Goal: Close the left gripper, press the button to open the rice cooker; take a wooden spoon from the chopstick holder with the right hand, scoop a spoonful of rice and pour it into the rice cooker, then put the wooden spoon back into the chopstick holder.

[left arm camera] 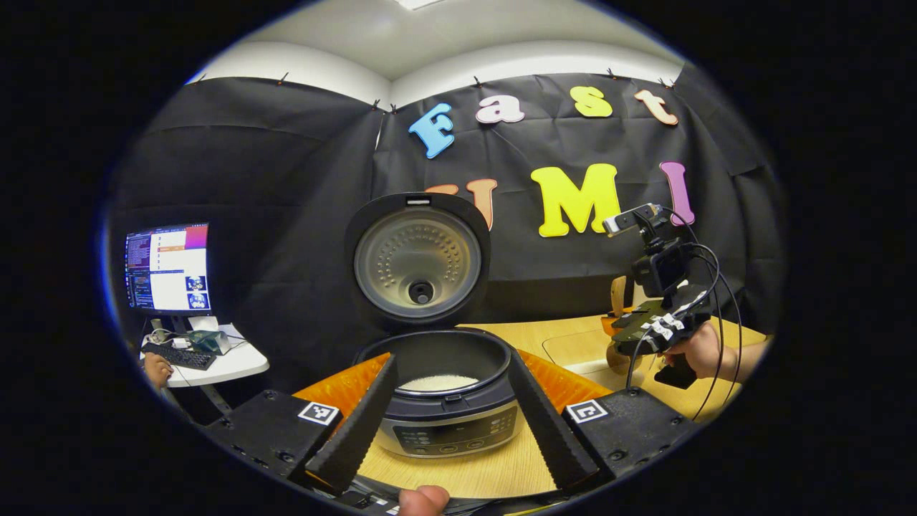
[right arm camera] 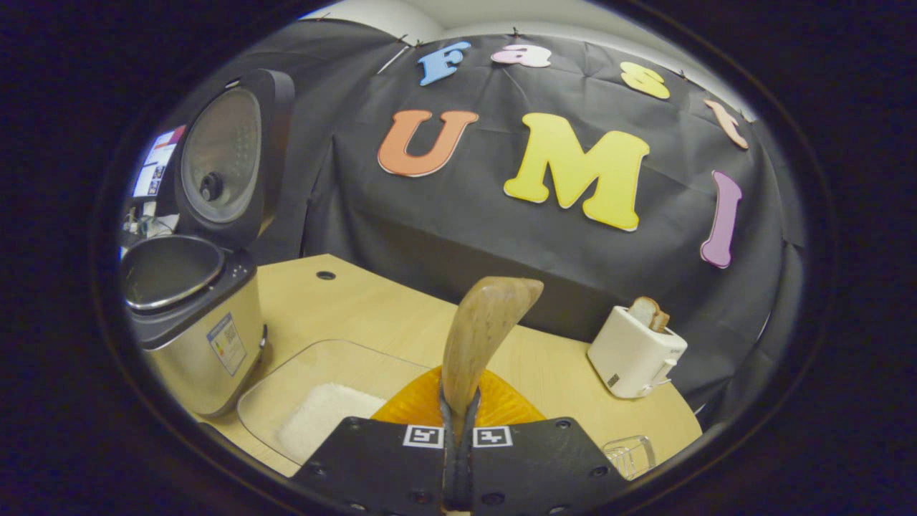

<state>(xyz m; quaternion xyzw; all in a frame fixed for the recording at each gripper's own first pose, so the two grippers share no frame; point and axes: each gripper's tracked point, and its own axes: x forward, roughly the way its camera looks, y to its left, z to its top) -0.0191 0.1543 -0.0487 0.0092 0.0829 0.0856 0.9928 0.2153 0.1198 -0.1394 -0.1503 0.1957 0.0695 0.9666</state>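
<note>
The rice cooker (left arm camera: pixel 448 423) stands right in front of me with its lid (left arm camera: pixel 418 259) swung up. White rice lies in its inner pot (left arm camera: pixel 438 382). My left gripper (left arm camera: pixel 451 358) is open, its fingers spread to either side of the cooker's front and holding nothing. My right gripper (right arm camera: pixel 458 412) is shut on the handle of the wooden spoon (right arm camera: pixel 483 326), whose bowl points up and looks empty. In the left gripper view, a hand holds the right gripper (left arm camera: pixel 655 326) over the table to the cooker's right. A clear tray (right arm camera: pixel 283 383) with a heap of rice (right arm camera: pixel 319 416) lies beside the cooker (right arm camera: pixel 197 337).
A white toaster (right arm camera: pixel 634 355) with a slice of bread stands at the right near the wall. A clear holder (right arm camera: pixel 629 453) sits at the table's near right edge. Off to the left, a small white table (left arm camera: pixel 222 365) carries a monitor (left arm camera: pixel 168 266) and keyboard.
</note>
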